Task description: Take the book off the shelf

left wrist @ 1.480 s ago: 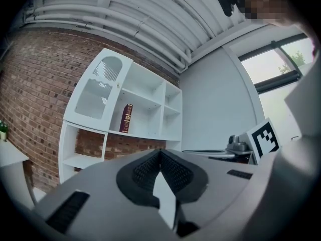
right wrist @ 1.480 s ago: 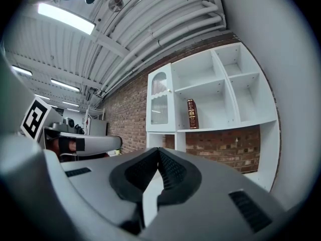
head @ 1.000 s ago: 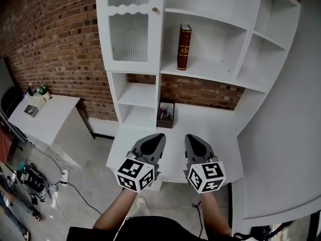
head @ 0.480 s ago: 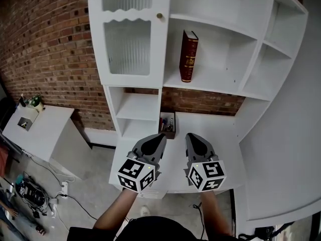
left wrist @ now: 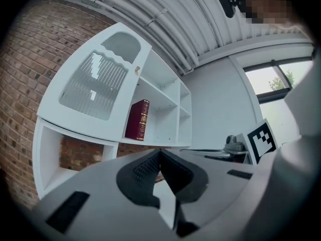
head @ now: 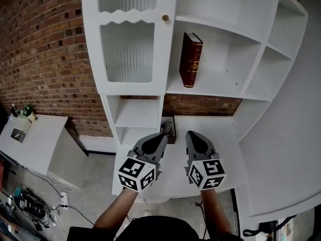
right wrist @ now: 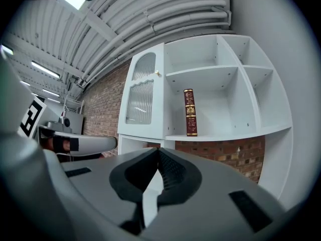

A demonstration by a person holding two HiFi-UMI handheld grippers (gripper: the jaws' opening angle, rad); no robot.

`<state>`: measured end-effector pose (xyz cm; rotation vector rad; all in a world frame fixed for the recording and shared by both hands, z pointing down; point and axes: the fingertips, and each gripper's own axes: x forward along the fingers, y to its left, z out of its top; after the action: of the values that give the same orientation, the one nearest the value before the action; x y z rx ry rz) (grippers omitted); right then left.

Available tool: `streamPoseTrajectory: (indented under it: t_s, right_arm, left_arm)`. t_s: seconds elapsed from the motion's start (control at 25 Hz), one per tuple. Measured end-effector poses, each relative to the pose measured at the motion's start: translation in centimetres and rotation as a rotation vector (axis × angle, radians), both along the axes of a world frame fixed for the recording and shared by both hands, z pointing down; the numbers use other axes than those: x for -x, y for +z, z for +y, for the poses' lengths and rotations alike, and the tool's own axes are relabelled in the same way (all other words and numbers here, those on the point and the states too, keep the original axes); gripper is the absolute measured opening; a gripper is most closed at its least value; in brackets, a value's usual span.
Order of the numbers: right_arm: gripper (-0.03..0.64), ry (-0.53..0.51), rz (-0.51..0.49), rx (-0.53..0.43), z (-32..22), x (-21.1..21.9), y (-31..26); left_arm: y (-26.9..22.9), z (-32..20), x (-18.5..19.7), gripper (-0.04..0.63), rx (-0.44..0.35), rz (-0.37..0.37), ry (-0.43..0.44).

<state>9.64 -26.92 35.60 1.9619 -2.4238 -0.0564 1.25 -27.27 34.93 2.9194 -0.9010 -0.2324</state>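
The left hand-held gripper (left wrist: 159, 153) has its jaws pressed together at the tips, with nothing between them. The right hand-held gripper (right wrist: 157, 152) is the same: its ridged dark pads meet and hold nothing. In the head view the two sit side by side, close but not touching, both pointing away from the person toward the white shelf (head: 215, 87). Each carries a marker cube (head: 136, 173) at its rear, printed with black-and-white square patterns. That is the only print near the hands, and it spells no words.

Just beyond the jaw tips lies a white bench (head: 213, 129) under the shelf unit. A small dark caddy (head: 170, 128) stands at its back, partly hidden by the left jaws – its contents are too small to make out.

The book (head: 191, 59) stands upright and alone on the shelf board above the bench, in the open compartment just right of the cabinet door (head: 126, 51) with ribbed glass and a small round knob (head: 164, 18). Its cover is dark red, and the spine has gold bands and gold lettering too fine to read. It is well apart from both grippers – higher than them and farther back. In the right gripper view it rises above the jaw tips and slightly to their right. In the left gripper view it is up and to their left.

A brick wall (head: 45, 49) runs behind the unit, and a low white side table (head: 30, 139) stands off to the left.
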Motion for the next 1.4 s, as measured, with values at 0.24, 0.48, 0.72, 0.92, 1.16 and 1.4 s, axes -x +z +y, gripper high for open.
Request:
streamPoseTrajectory:
  t_s: [0.24, 0.48, 0.72, 0.92, 1.16, 1.4]
  right_arm:
    - [0.018, 0.031, 0.010, -0.011, -1.3, 0.5, -0.2]
    - [0.017, 0.057, 0.017, -0.011, -2.2, 0.0, -0.2]
    - [0.018, 0.063, 0.011, -0.027, -3.5, -1.4, -1.1]
    - [0.018, 0.060, 0.009, -0.044, -5.6, -2.6, -2.3]
    - [0.018, 0.050, 0.021, -0.051, -8.9, -4.0, -4.2]
    - [0.018, 0.058, 0.011, -0.069, -12.0, -5.6, -5.7]
  left_arm:
    - [-0.1, -1.4, 0.4, 0.008, -0.012, 0.005, 0.035]
    - [-0.1, -2.4, -0.2, 0.008, -0.010, 0.014, 0.056]
    - [-0.3, -3.4, -1.6, 0.008, -0.019, 0.009, 0.061]
    - [-0.8, -5.1, -2.6, 0.008, -0.027, 0.013, 0.035]
    - [-1.9, -7.1, -4.2, 0.008, -0.038, 0.027, 0.028]
    - [-2.0, -9.1, -5.6, 0.008, -0.046, 0.008, 0.015]
